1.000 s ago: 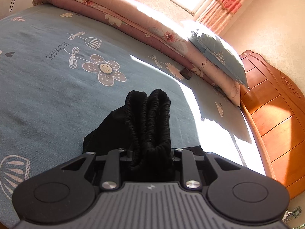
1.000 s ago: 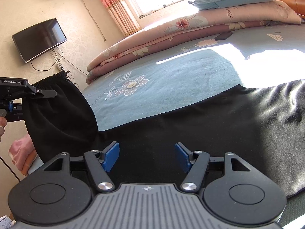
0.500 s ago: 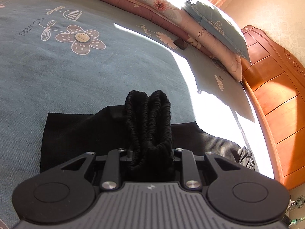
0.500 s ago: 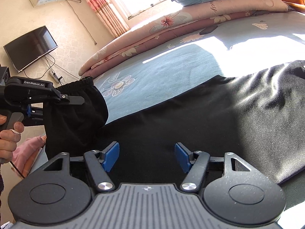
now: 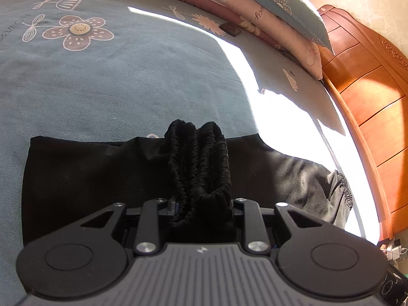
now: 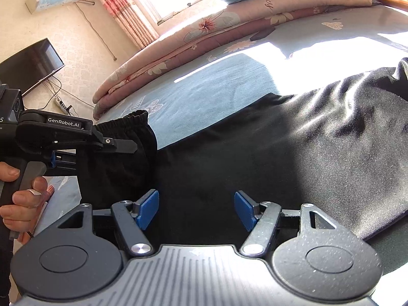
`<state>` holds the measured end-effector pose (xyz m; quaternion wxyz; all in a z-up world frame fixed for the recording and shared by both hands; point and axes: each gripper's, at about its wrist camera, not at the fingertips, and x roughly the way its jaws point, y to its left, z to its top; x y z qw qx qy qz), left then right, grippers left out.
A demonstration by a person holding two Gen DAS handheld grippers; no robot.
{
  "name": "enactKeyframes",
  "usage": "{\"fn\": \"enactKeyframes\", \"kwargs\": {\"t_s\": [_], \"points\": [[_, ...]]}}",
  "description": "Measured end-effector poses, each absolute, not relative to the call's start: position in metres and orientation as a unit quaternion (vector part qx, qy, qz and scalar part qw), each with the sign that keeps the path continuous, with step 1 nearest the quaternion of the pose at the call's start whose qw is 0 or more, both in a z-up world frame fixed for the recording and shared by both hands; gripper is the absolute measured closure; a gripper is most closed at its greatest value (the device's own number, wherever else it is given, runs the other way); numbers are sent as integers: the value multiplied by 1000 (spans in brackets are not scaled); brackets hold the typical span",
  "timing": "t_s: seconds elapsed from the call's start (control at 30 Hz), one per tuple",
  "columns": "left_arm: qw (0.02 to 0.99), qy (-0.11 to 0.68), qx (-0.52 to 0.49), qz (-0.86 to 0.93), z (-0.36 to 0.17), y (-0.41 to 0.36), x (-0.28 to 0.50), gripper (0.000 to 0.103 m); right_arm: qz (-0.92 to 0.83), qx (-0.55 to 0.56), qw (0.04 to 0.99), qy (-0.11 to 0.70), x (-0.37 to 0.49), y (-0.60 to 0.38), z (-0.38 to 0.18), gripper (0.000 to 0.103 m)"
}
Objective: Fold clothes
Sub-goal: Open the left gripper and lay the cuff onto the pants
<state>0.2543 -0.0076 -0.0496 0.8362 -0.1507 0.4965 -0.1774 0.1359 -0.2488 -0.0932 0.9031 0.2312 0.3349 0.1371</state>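
The left gripper [image 5: 200,204] has a bunched elastic cuff [image 5: 199,158] of the black trousers [image 6: 267,148] between its jaws, which have just been easing apart; the cloth hides both pads, so whether they still pinch it cannot be told. The trousers lie spread across the bed [image 5: 114,81]. The right gripper [image 6: 196,210] hovers released above them.

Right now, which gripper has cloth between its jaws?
The left gripper: the black garment's bunched waistband sits between its just-opening jaws. The right gripper is open, blue pads bare.
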Motion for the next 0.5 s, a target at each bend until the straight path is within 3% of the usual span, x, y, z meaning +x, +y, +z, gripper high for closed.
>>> {"fn": "enactKeyframes", "kwargs": {"t_s": [0.07,0.17,0.33,0.5], "points": [[830,505,-141,-189,-54,-13,253,54,135,231,904,334,135,-250,-93,28],[830,497,-134,-213,-49,-17,247,42,134,229,905,334,134,-250,-92,28],[861,443,-100,-227,-17,-7,233,39,131,232,903,336,133,-249,-92,28],[917,355,59,-174,10,23,202,29,135,239,902,334,130,-250,-89,28]]}}
